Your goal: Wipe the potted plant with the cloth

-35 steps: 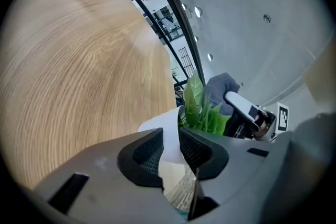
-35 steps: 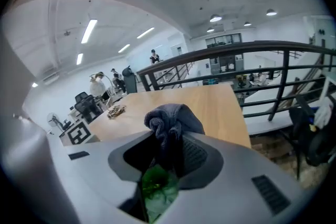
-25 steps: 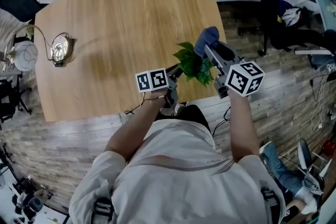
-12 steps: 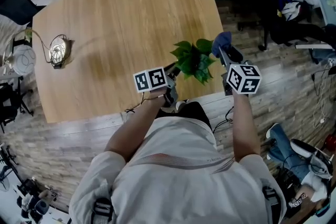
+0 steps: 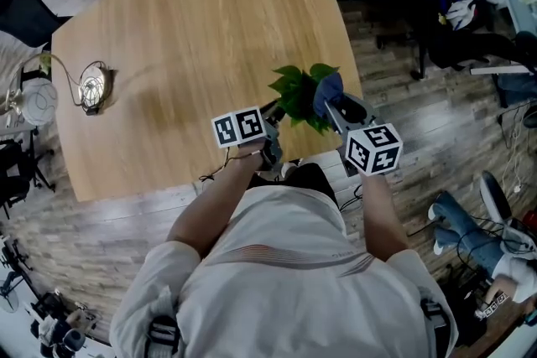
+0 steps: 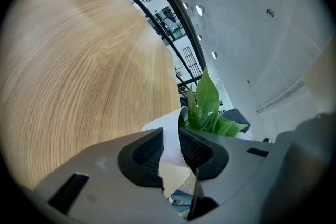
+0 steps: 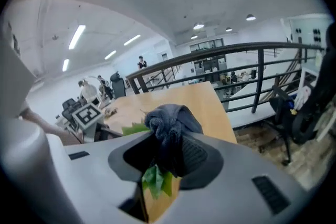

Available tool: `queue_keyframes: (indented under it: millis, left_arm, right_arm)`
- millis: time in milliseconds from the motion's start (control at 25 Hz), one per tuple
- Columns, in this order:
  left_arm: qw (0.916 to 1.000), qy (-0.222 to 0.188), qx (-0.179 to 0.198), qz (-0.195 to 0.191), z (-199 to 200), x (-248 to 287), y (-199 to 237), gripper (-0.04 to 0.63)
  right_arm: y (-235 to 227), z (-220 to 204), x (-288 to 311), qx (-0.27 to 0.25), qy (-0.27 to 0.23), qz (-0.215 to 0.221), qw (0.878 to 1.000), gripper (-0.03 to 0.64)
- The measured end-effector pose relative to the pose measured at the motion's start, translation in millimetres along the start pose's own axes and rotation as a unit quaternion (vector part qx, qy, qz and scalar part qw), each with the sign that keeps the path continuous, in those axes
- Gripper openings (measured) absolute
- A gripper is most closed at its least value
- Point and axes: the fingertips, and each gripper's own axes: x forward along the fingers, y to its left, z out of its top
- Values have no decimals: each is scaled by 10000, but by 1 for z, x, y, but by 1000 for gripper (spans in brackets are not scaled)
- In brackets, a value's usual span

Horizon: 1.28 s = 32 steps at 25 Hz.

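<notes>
Your left gripper [image 6: 170,148] is clamped on the rim of the white pot [image 6: 167,131]. The pot sits by the near right corner of the wooden table [image 5: 185,29] and holds a leafy green plant [image 5: 295,92]. Just right of it, your right gripper [image 7: 167,157] pinches the dark blue cloth [image 7: 170,123], bunched against the leaves. One leaf shows beneath the cloth, between the jaws.

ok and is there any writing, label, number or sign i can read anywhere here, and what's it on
No words, numbers or brand names can be read in any view.
left marker cube: black-and-white square patterns only, no letters.
right marker cube: the same kind of pattern, no letters.
pot and cloth: no label or tag showing.
</notes>
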Motion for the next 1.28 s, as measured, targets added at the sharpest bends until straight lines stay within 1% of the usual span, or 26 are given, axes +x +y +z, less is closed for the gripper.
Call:
queue_keyframes:
  millis: [80,240,320,400,520,600,720,800,880,1040,1200,1280]
  left_arm:
    - [10000,12,22,3,1,0,0,95]
    - [10000,-23,66,45,3,0,1,95]
    - [9999,-26,89,75,3,1,0,95]
    - [9999,-16,104,100,3,1,0,95]
    - [9998,-36,140,136,4,1,1,95]
    - [9997,-73,153,162,4,2,1,95]
    - [9996,-98,175,192,4,3,1,95]
    - [9996,-93,183,191,4,3,1,95]
    - [9996,-81,189,190,4,3,2,95]
    - [9996,-75,200,192,6,4,4,95]
    - [9996,-33,205,175,4,3,5,95]
    - [9996,11,241,117,5,2,3,95]
  right_arm:
    - [-8,-12,-5,-178,127,-312,9993,173]
    - [-39,-17,-24,-208,139,-922,9954,173]
    - [-43,-10,-38,-123,-22,-981,9951,172]
    - [-31,5,-50,28,-336,-723,9968,172]
    - [9,24,-57,231,-745,60,9969,172]
    - [34,17,-49,241,-749,442,9959,172]
    - [56,-20,-27,312,-439,618,9966,172]
    - [55,-44,-18,343,-266,498,9978,172]
    - [44,-58,-17,425,-198,275,9985,173]
    - [11,-69,-31,695,-208,-104,9973,173]
    - [-26,-84,-45,995,-48,-618,9931,173]
    - [-36,-82,-52,957,-54,-821,9920,172]
